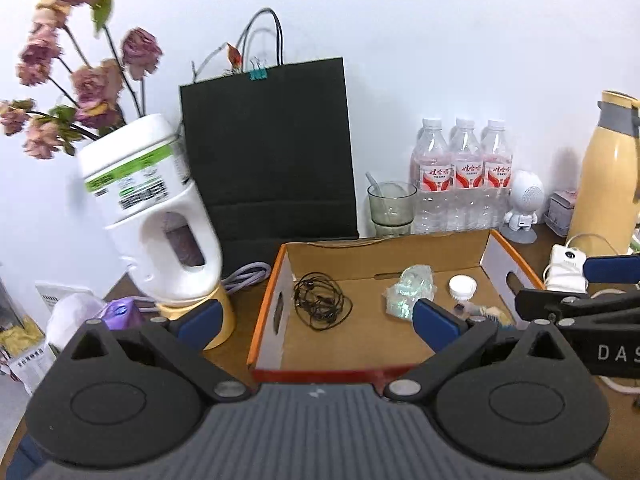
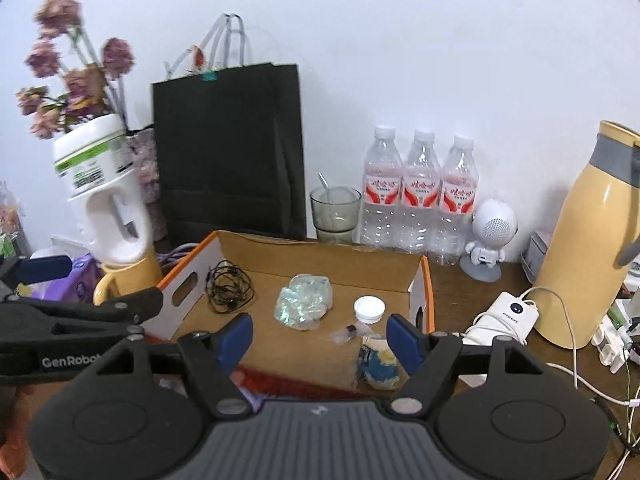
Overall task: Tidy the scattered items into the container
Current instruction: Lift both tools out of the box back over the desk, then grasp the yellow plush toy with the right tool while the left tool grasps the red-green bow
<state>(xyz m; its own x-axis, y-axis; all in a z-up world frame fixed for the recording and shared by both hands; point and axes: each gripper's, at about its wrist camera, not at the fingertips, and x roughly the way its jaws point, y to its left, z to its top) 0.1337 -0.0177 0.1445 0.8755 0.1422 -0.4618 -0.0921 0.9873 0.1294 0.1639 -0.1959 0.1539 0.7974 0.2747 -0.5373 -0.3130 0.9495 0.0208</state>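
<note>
Both claws wide open, empty: left gripper (image 1: 316,318), right gripper (image 2: 320,340). Tangled black cord (image 2: 229,288), crinkled clear wrapper (image 2: 304,300), white round cap (image 2: 369,308) already inside shallow orange-edged cardboard box (image 2: 428,280); check tabletop for strays, approach low

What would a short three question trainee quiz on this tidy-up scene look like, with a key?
1. True or false: the left gripper holds the black cable coil.
2. Which lies nearest the cardboard box's left wall: A white cap, B cable coil, C crumpled clear plastic?
3. How many water bottles stand behind the box?

Key: 1 false, both it and the right gripper are open and empty. 2 B. 3 three.
</note>
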